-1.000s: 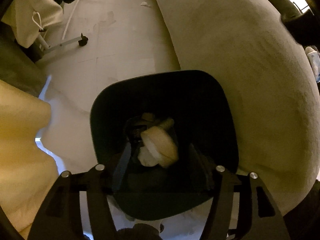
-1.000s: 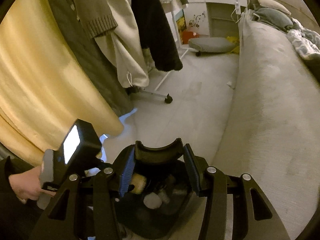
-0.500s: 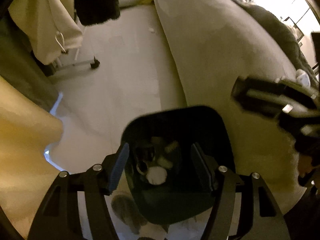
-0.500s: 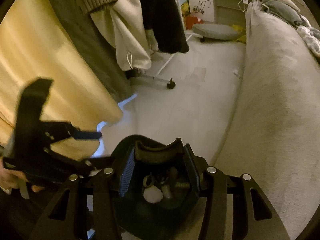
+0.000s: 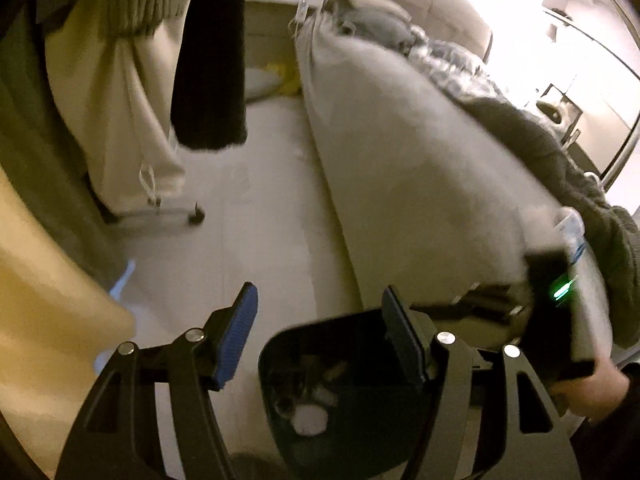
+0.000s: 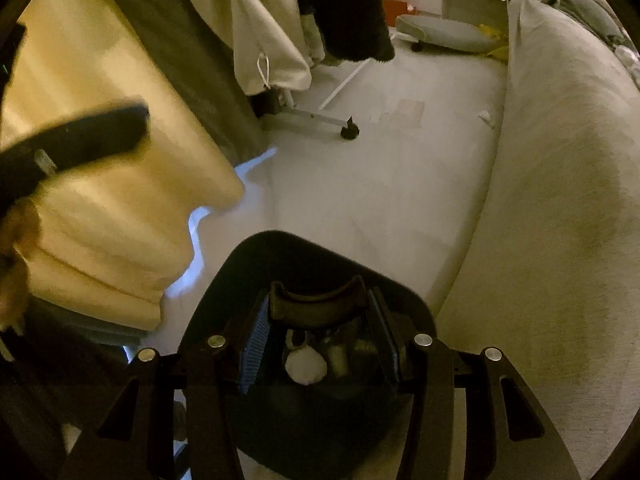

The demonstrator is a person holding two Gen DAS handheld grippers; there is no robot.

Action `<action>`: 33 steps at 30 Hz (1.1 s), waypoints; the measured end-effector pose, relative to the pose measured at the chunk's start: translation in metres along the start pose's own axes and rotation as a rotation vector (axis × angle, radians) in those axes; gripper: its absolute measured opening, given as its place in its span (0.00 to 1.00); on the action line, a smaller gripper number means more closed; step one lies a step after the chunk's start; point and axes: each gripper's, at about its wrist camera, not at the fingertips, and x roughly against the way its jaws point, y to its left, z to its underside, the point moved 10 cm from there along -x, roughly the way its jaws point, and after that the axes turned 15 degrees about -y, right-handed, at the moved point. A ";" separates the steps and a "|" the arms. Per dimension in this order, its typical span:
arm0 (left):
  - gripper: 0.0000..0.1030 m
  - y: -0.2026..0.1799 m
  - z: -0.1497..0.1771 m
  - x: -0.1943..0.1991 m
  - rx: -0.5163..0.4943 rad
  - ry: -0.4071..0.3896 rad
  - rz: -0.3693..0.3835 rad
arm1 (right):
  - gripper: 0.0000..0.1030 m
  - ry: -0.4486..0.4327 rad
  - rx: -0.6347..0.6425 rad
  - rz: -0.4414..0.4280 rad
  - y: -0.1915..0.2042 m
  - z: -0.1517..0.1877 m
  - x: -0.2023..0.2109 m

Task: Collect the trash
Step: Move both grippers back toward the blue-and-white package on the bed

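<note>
Left wrist view: tilted forward over the floor (image 5: 280, 200), bin (image 5: 360, 420) low and close, bed (image 5: 420, 200) to the right.
Right wrist view: close above the bin (image 6: 320, 256), angled down, facing the clothes rack (image 6: 320, 118).
Shared: bin, floor, bed edge, hanging clothes (image 5: 208, 60).

Left black two-finger gripper (image 5: 318, 338): jaws spread wide, nothing between blue ribbed pads (image 5: 236, 336); seen blurred at 9 o'clock in right wrist view. Right black two-finger gripper (image 6: 320, 340): fingers clamped on curved black rim piece (image 6: 318, 304). Right hand (image 5: 588, 390) grips handle at 4 o'clock in left wrist view.
</note>
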 end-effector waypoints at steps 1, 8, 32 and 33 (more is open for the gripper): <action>0.66 -0.004 -0.008 0.003 -0.011 -0.026 0.008 | 0.48 0.006 0.006 0.000 0.001 0.001 -0.002; 0.66 -0.023 -0.045 0.022 -0.059 -0.150 0.040 | 0.49 0.054 0.039 -0.022 0.015 0.015 -0.006; 0.82 -0.122 -0.093 0.033 -0.158 -0.322 0.155 | 0.75 -0.188 0.041 0.084 -0.035 -0.016 0.097; 0.83 -0.126 -0.093 0.032 -0.159 -0.323 0.162 | 0.76 -0.205 0.039 0.100 -0.041 -0.017 0.104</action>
